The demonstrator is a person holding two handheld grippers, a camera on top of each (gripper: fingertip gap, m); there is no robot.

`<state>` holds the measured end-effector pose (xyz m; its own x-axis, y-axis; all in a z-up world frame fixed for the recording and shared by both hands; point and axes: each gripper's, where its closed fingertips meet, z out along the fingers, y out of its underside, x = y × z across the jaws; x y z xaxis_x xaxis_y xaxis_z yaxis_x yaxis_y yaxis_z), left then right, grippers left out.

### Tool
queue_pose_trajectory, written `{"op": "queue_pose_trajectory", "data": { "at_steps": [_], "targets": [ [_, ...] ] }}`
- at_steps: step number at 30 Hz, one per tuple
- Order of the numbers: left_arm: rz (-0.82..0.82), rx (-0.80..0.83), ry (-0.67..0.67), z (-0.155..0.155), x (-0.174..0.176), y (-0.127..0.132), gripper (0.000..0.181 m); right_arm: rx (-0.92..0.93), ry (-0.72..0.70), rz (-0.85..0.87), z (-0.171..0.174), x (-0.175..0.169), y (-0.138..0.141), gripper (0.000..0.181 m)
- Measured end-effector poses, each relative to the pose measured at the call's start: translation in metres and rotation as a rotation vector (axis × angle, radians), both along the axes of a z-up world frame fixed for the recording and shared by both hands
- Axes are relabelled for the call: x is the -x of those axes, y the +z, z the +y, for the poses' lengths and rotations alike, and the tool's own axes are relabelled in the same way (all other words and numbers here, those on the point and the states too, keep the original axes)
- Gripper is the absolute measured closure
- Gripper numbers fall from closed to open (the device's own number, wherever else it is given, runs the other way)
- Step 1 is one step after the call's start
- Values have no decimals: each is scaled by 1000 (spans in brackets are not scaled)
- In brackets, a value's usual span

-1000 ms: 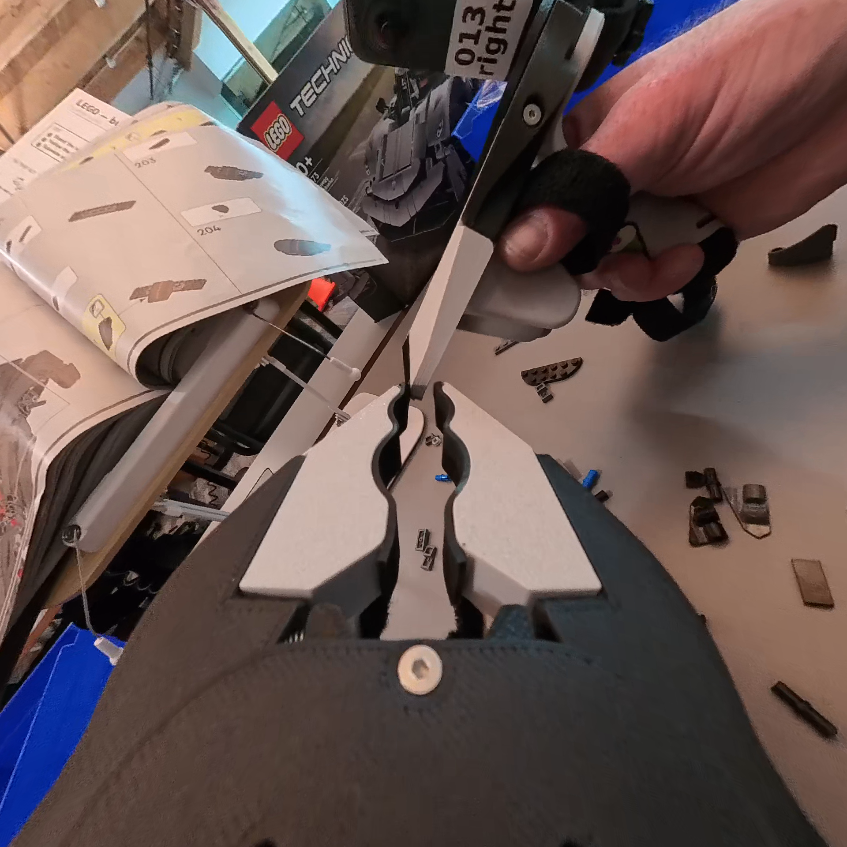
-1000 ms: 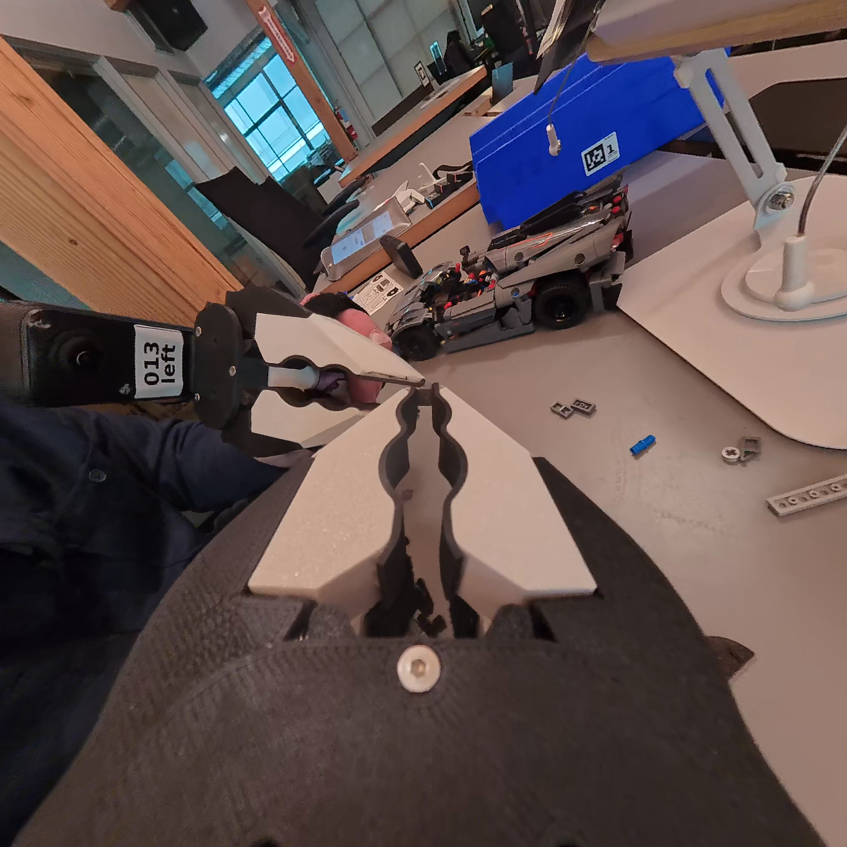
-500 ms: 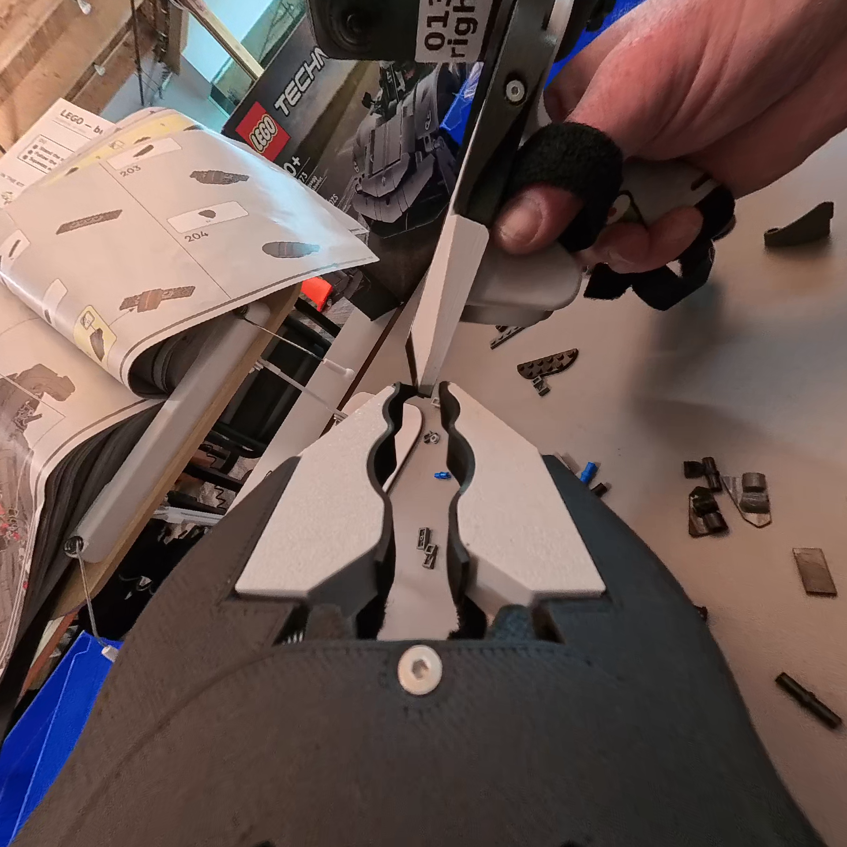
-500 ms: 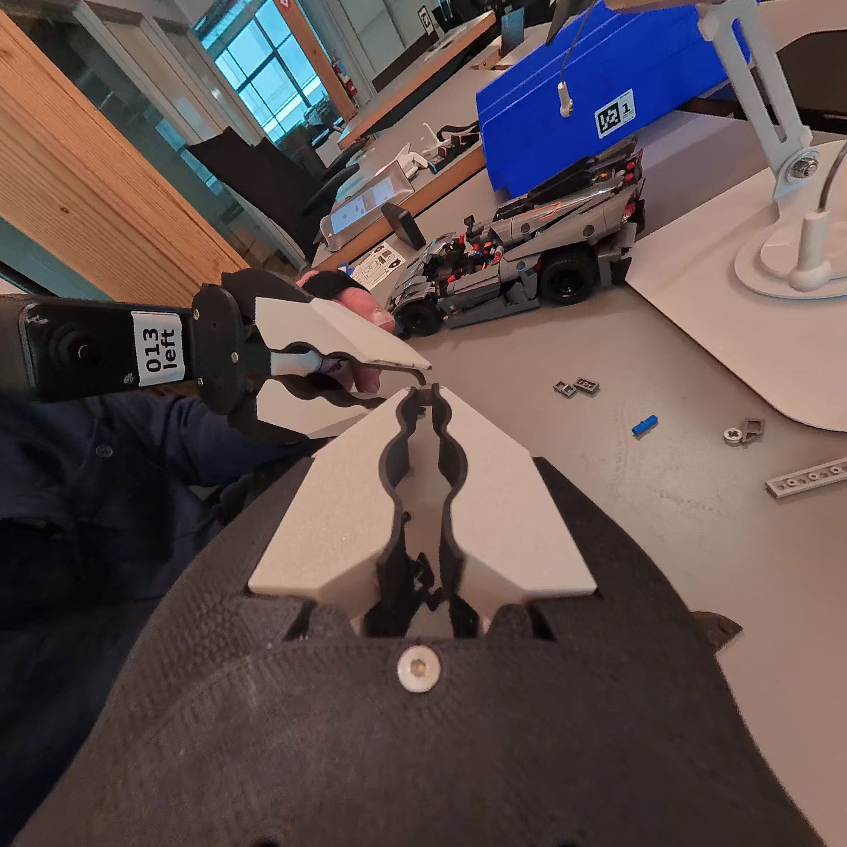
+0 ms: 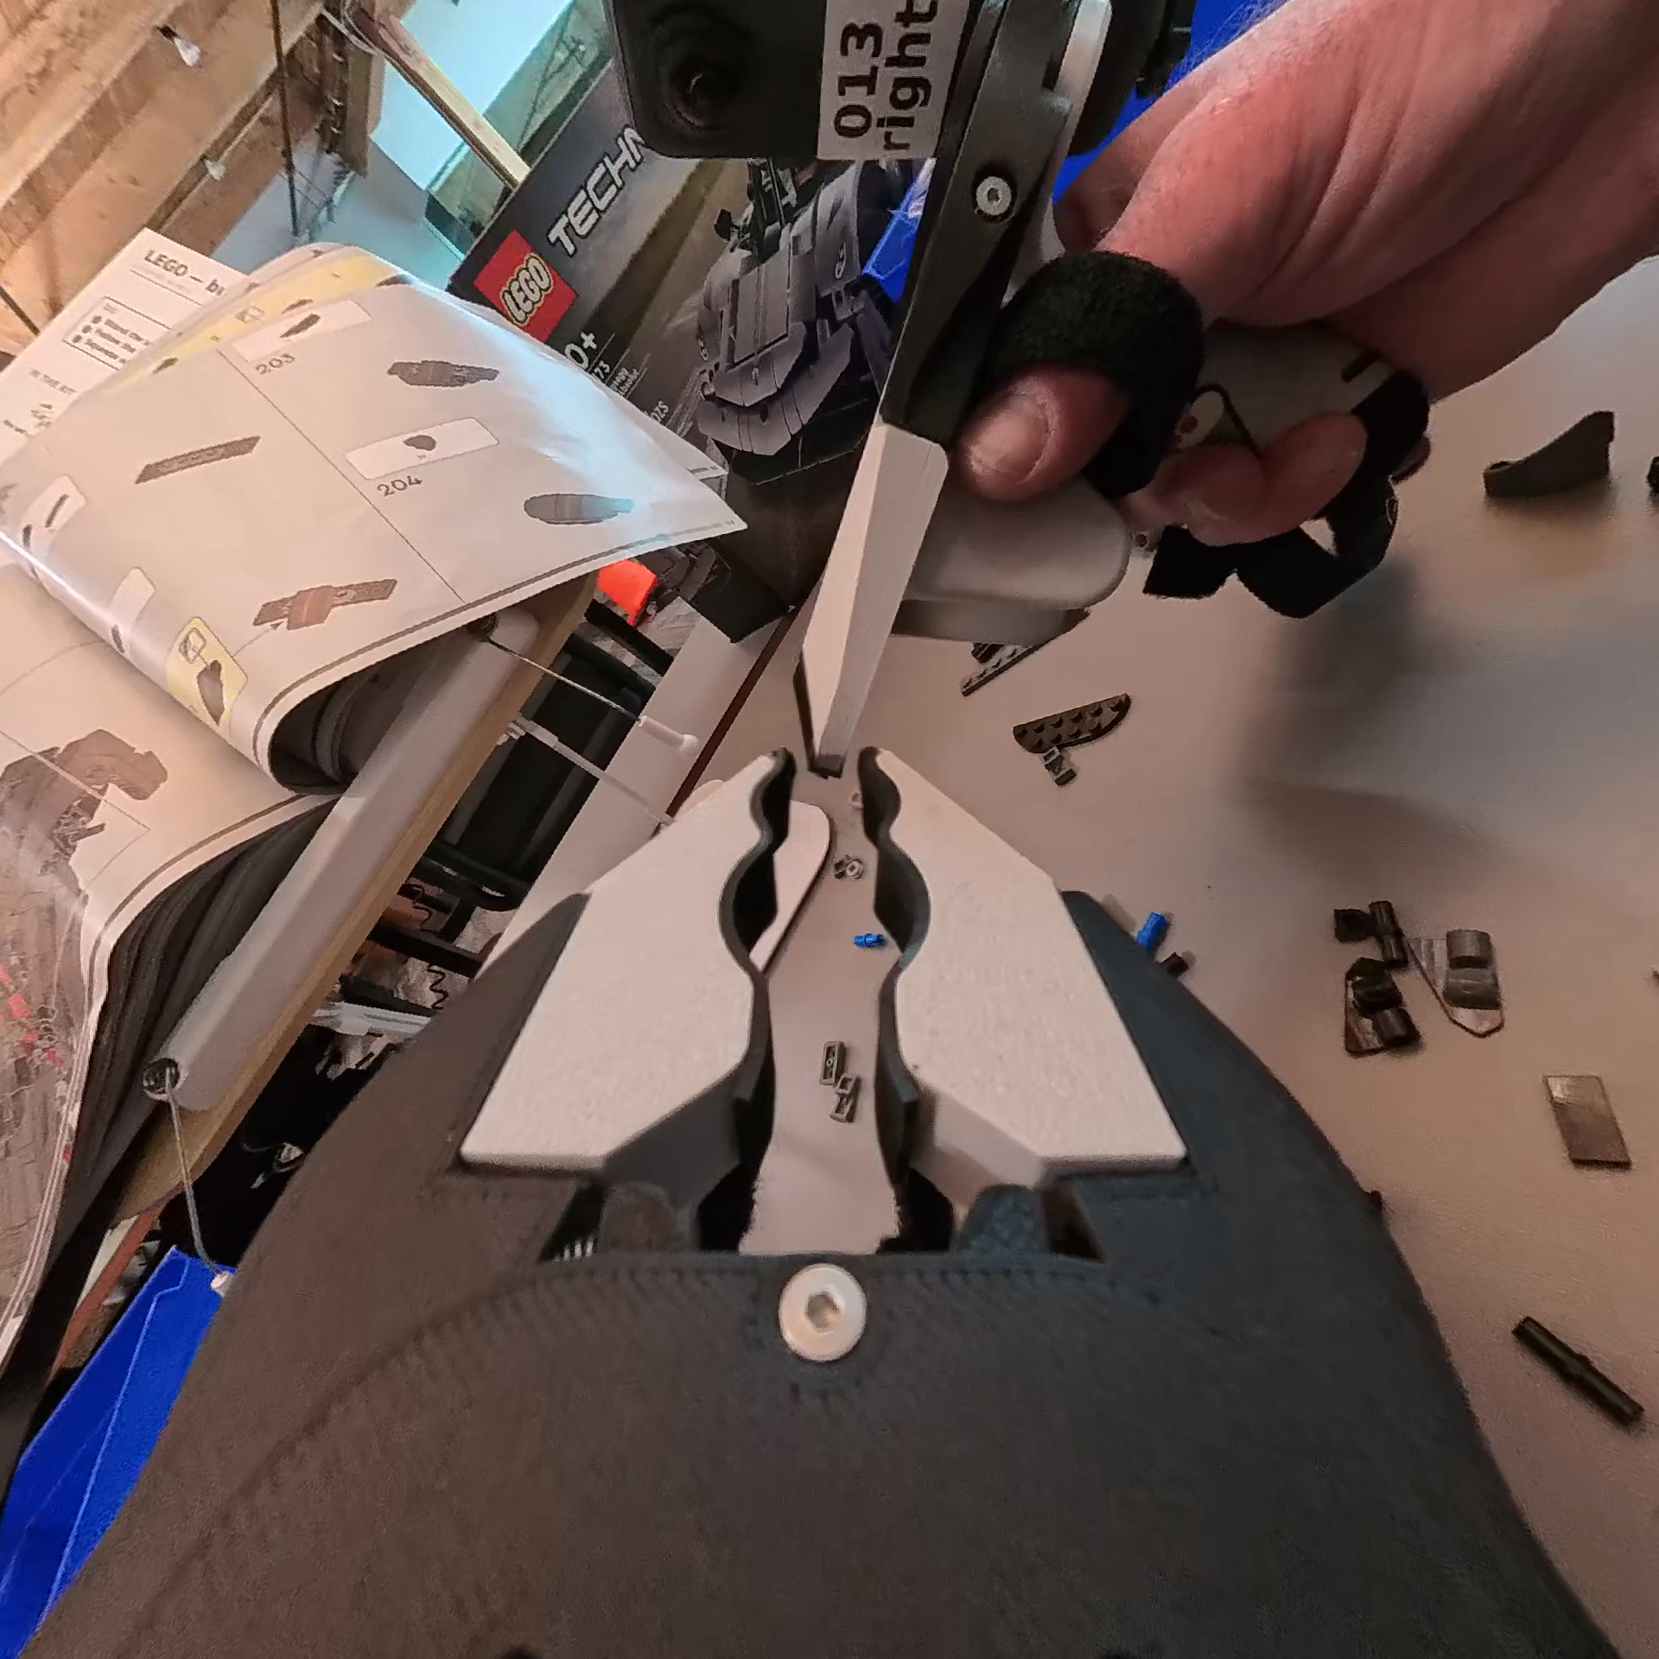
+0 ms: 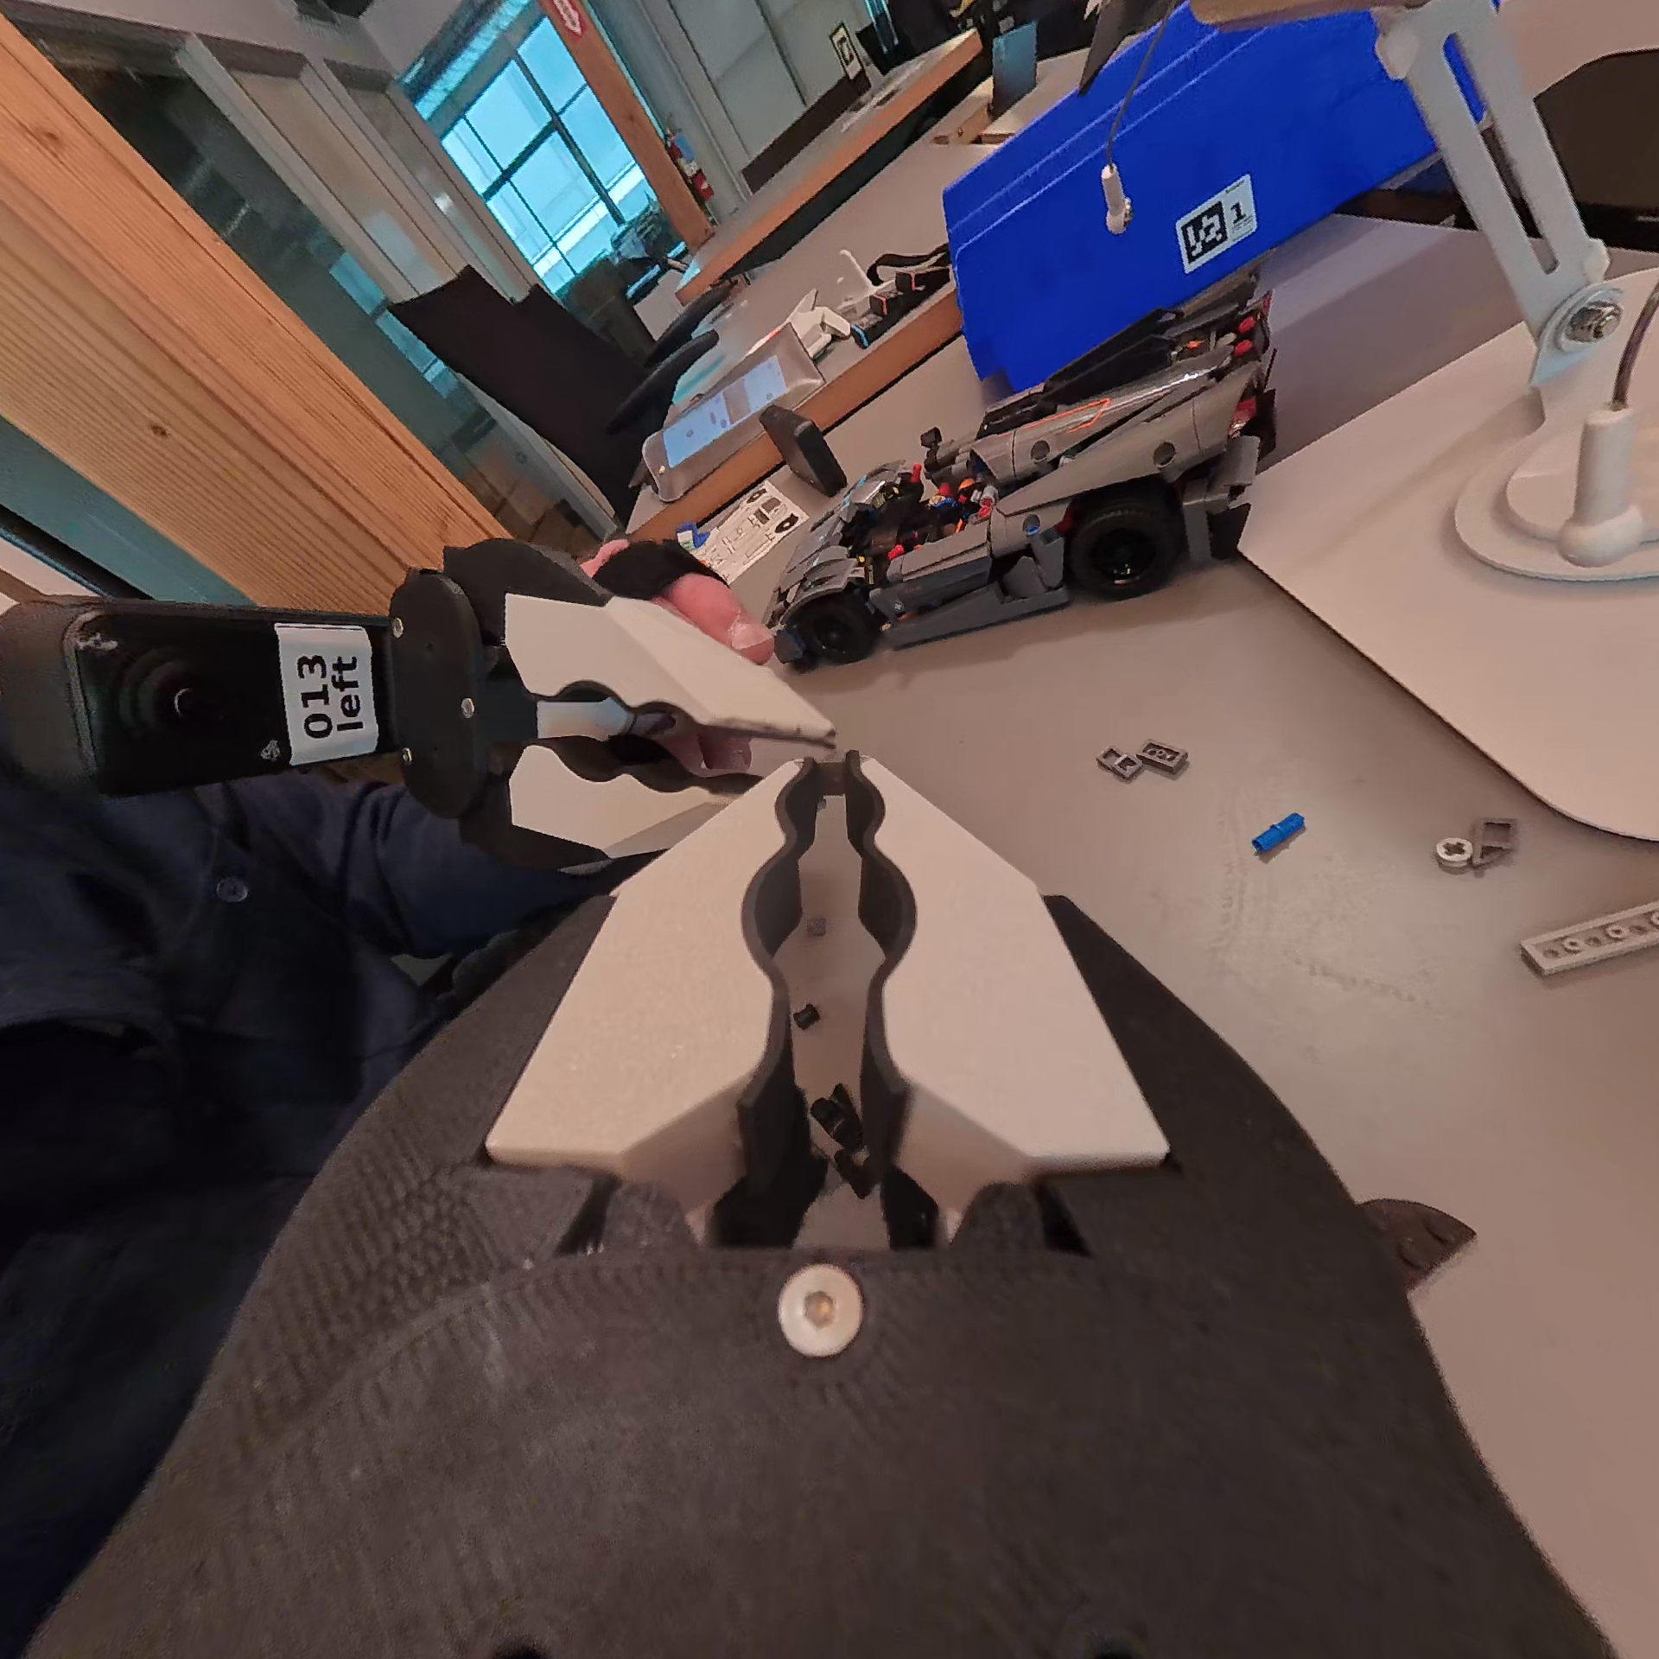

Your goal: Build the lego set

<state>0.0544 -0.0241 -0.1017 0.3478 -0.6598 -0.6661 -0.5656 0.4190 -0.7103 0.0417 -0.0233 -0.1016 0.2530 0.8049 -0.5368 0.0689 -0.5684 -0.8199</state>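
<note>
Tiny dark part [image 5: 824, 765] pinched where both tips meet: too small to identify, and can't tell which gripper actually holds it. Left gripper [image 5: 826, 763] body hides the table below it; right gripper [image 6: 830, 763] does the same in its own view. Manual [image 5: 269, 503] cut off at left edge. Box [image 5: 682, 296] partly behind the right gripper. Grey plate [image 6: 1593, 938] clipped at right edge. Car [image 6: 1032, 503] rear partly behind white base [image 6: 1481, 574].

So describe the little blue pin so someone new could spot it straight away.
Start at the grey model car beside the blue bin. Come nearer across the table, past two small grey tiles. The blue pin lies alone, the only bright blue piece among grey parts.
</note>
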Motion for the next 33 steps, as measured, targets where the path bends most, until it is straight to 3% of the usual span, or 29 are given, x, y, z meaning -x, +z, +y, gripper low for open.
{"op": "queue_pose_trajectory", "data": {
  "at_steps": [6, 10, 25, 33],
  "targets": [
    [12, 0, 5, 1, -1, -2, 162, 4, 10, 0, -1, 0, 0, 177],
    [28, -26, 10, 0, -1, -2, 175, 6, 16, -2, -3, 1, 0, 177],
    [-4, -14, 82, 9, 8, 3, 176, -23, -80, 44, 9, 1, 7, 173],
    [7, -17, 84, 8, 7, 1, 176, -40, -66, 21, 6, 3, 6, 177]
  ]
}}
